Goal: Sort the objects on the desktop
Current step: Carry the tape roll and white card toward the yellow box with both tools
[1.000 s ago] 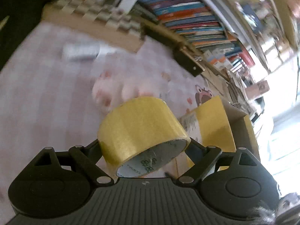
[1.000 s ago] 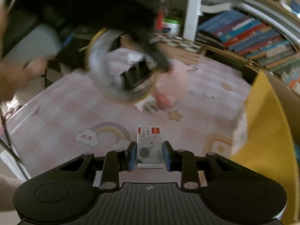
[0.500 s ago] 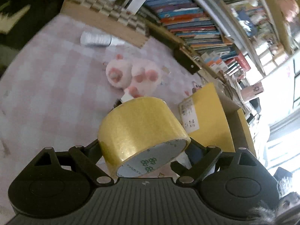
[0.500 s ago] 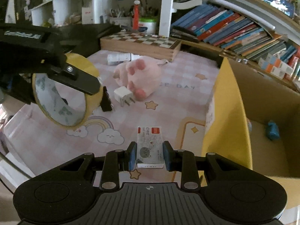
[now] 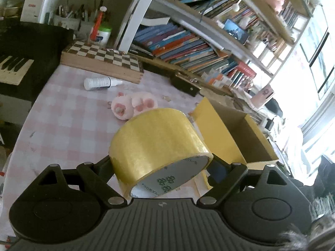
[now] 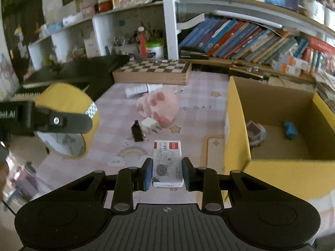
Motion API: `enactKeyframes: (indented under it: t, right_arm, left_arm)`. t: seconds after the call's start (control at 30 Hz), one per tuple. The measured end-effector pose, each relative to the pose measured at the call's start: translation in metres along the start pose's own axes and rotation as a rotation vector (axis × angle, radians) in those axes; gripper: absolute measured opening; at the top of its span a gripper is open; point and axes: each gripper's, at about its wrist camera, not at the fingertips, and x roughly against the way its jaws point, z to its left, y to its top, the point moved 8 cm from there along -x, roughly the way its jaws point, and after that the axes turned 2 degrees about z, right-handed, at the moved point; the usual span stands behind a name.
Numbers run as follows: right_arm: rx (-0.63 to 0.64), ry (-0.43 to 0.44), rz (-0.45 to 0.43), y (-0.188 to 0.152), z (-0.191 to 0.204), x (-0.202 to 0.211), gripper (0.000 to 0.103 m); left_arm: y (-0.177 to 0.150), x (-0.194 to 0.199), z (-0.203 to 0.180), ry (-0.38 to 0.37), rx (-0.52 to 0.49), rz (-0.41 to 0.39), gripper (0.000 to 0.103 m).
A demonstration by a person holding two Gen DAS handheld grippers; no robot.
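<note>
Tape (image 5: 159, 144) clamped in the wide left jaws and staples (image 6: 167, 163) pinched in the nearly closed right jaws have risen off the tabletop (image 6: 199, 113), box (image 6: 238, 133) now just right, ready for dropping.

On the tablecloth: one pink plush toy (image 6: 160, 106), one white charger plug (image 6: 149, 124), one black clip (image 6: 137, 132), one white bottle (image 5: 98, 83) and one chessboard (image 6: 155, 71). One yellow cardboard box (image 6: 236, 125) contains two items. In the air: one tape roll (image 5: 155, 144) and one small staple box (image 6: 167, 163).
</note>
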Motion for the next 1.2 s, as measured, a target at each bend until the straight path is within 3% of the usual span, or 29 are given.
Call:
enactKeyframes:
  t: [0.57,1.2]
  right_arm:
    - [-0.075,-0.083,-0.010,-0.073,0.025,0.079,0.029]
    - [-0.208,-0.214,-0.001,-0.114,-0.010,0.118,0.029]
  left_arm:
    - [-0.076,0.079,-0.013,-0.062,-0.016,0.007,0.089]
    - [-0.097,0.071,-0.060,-0.169,-0.130,0.077,0.089]
